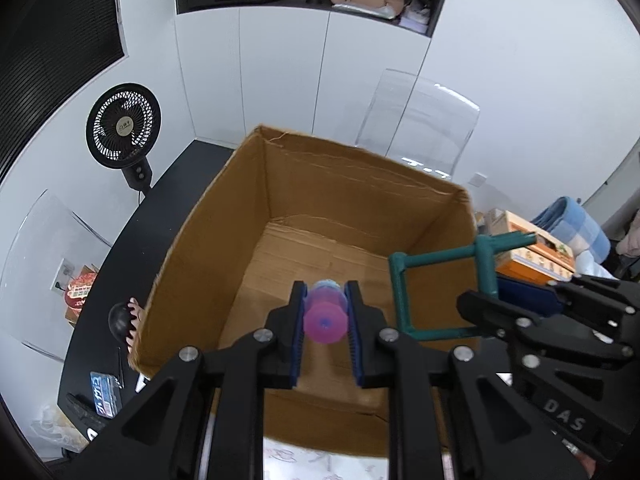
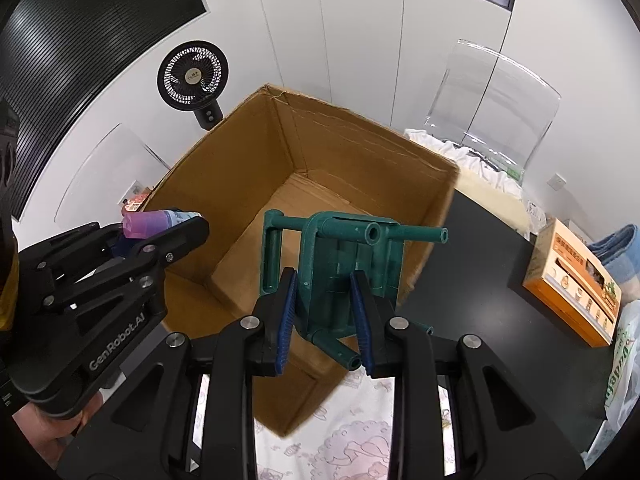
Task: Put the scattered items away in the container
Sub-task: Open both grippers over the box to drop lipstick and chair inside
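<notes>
Purple plastic shows between the blue-padded fingers of the left gripper (image 1: pixel 325 322): a small bottle (image 1: pixel 325 314) with a purple cap end and a paler blue body, clamped on both sides and pointing forward along the fingers, held in the air over the open cardboard box (image 1: pixel 224 216). Just beside it, the right gripper (image 2: pixel 325 316) holds a dark green frame of plastic tubes (image 2: pixel 344 264); its fingers close on the frame's flat middle part, while open-ended tubes stick out to the right and below the pads. The frame hangs above the near right wall of the box, partly over the inside. Below both, the brown box floor is bare cardboard with its flaps showing. The box stands on a black bench (image 2: pixel 480 264). Further off on the bench, left of the box, a small black fan (image 1: pixel 123 126) stands near the white cupboard wall, and to the right lies an orange carton (image 2: pixel 572 292). A clear chair (image 2: pixel 496 104) stands beyond the box.
</notes>
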A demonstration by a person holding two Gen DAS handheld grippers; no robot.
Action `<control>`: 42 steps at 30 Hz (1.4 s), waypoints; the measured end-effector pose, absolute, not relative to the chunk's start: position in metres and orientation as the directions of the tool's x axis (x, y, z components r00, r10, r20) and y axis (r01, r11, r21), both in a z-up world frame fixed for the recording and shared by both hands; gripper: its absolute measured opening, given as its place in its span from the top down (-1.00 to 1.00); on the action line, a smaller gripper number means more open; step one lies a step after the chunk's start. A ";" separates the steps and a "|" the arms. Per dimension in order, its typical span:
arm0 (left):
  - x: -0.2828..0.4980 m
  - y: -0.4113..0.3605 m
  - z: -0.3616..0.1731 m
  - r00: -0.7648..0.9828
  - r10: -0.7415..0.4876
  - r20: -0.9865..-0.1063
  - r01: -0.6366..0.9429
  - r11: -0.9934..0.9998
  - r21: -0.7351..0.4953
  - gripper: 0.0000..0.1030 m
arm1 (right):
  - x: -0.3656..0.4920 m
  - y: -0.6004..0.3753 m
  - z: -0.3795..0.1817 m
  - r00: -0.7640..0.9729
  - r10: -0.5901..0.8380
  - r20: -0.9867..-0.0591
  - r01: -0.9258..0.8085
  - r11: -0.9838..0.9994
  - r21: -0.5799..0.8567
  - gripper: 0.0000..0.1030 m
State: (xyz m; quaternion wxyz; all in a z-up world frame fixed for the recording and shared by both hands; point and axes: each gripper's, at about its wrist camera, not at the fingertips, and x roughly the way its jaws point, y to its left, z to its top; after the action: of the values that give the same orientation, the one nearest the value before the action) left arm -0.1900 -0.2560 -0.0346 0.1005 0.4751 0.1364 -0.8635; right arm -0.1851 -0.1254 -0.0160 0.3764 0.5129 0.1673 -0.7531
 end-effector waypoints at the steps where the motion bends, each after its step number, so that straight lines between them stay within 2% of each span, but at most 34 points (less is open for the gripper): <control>1: -0.193 -0.261 -0.038 -0.520 -0.040 -0.853 0.310 -0.940 -0.144 0.63 | -0.187 -0.129 -0.019 -0.185 -0.392 -0.901 0.739 -0.660 0.135 0.47; 17: -0.211 -0.293 -0.101 -0.420 0.013 -0.907 0.364 -0.914 -0.182 0.63 | -0.212 -0.174 -0.062 -0.118 -0.331 -0.936 0.749 -0.648 0.135 0.46; 28: -0.208 -0.290 -0.099 -0.425 0.023 -0.905 0.353 -0.916 -0.189 0.62 | -0.208 -0.175 -0.063 -0.125 -0.320 -0.939 0.751 -0.649 0.121 0.45; 29: -0.208 -0.289 -0.099 -0.421 0.020 -0.907 0.351 -0.918 -0.183 0.61 | -0.207 -0.175 -0.061 -0.137 -0.321 -0.937 0.753 -0.649 0.112 0.35; 30: -0.208 -0.288 -0.098 -0.417 0.023 -0.909 0.349 -0.919 -0.184 0.51 | -0.206 -0.174 -0.057 -0.152 -0.321 -0.935 0.754 -0.650 0.101 0.13; 31: -0.208 -0.289 -0.099 -0.416 0.029 -0.909 0.347 -0.919 -0.188 0.31 | -0.206 -0.174 -0.054 -0.167 -0.321 -0.932 0.754 -0.651 0.089 0.02; 32: -0.206 -0.290 -0.098 -0.416 0.020 -0.909 0.355 -0.917 -0.182 0.14 | -0.205 -0.172 -0.051 -0.178 -0.324 -0.929 0.753 -0.653 0.083 -0.20; 33: -0.205 -0.290 -0.097 -0.416 0.009 -0.909 0.364 -0.915 -0.176 -0.18 | -0.205 -0.171 -0.049 -0.184 -0.328 -0.927 0.751 -0.655 0.082 -0.37; 34: -0.203 -0.291 -0.097 -0.416 -0.001 -0.910 0.373 -0.912 -0.170 -0.41 | -0.205 -0.169 -0.047 -0.191 -0.332 -0.924 0.749 -0.658 0.082 -0.40; 35: -0.200 -0.293 -0.095 -0.421 -0.010 -0.907 0.385 -0.907 -0.169 -0.50 | -0.205 -0.167 -0.045 -0.198 -0.336 -0.921 0.746 -0.661 0.081 -0.52; 36: -0.199 -0.296 -0.094 -0.426 -0.007 -0.905 0.392 -0.903 -0.177 -0.68 | -0.205 -0.165 -0.043 -0.205 -0.341 -0.918 0.744 -0.663 0.080 -0.69; 38: -0.196 -0.299 -0.093 -0.426 0.005 -0.905 0.405 -0.893 -0.196 -0.86 | -0.205 -0.162 -0.038 -0.218 -0.349 -0.911 0.739 -0.669 0.079 -0.94; 39: -0.195 -0.300 -0.093 -0.424 0.009 -0.906 0.413 -0.888 -0.202 -0.94 | -0.205 -0.160 -0.036 -0.225 -0.353 -0.908 0.737 -0.671 0.078 -0.99; 42: -0.191 -0.299 -0.086 -0.425 -0.022 -0.905 0.418 -0.891 -0.175 -1.00 | -0.203 -0.154 -0.032 -0.236 -0.353 -0.905 0.731 -0.678 0.074 -1.00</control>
State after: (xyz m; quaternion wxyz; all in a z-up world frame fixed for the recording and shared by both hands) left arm -0.1911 -0.2987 -0.0859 0.1337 0.5191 0.1909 -0.8224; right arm -0.2027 -0.1537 -0.0316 0.3550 0.5059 0.1871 -0.7636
